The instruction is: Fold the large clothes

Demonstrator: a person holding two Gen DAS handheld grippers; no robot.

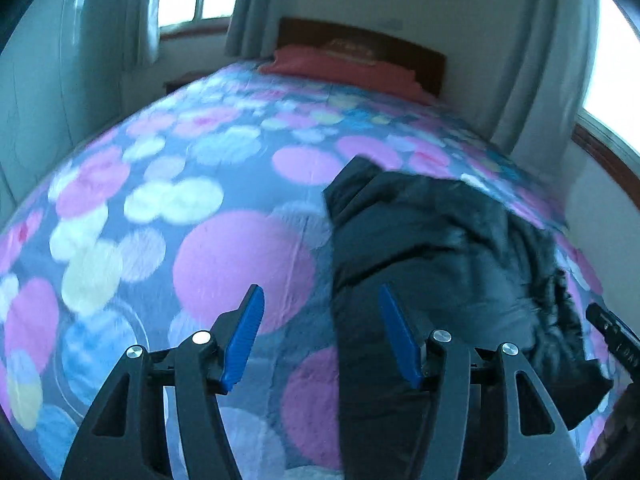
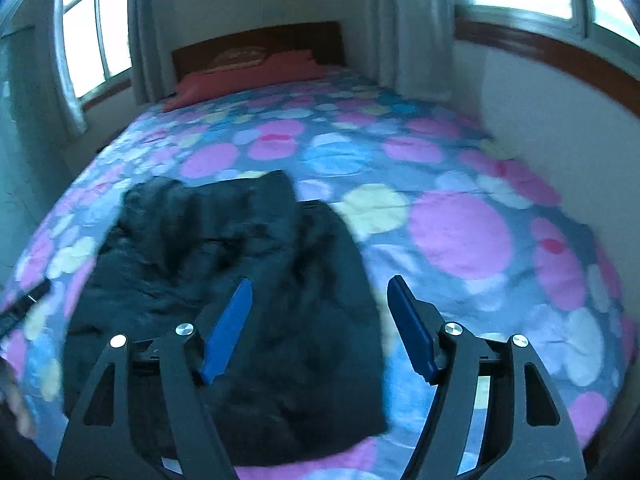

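Note:
A large black garment [image 1: 440,264] lies crumpled on a bed with a dotted pink, blue and white cover [image 1: 224,248]. My left gripper [image 1: 320,300] is open and empty above the garment's left edge. In the right wrist view the same garment [image 2: 240,280] lies left of centre on the cover [image 2: 460,232]. My right gripper [image 2: 320,292] is open and empty above the garment's right side. The tip of the right gripper shows at the right edge of the left wrist view [image 1: 616,332], and the left gripper's tip at the left edge of the right wrist view [image 2: 24,304].
A red pillow [image 2: 248,80] and a dark wooden headboard [image 2: 256,46] are at the far end of the bed. A white wall [image 2: 560,120] runs along the bed's right side. Curtains [image 2: 412,28] and windows [image 2: 96,36] stand behind.

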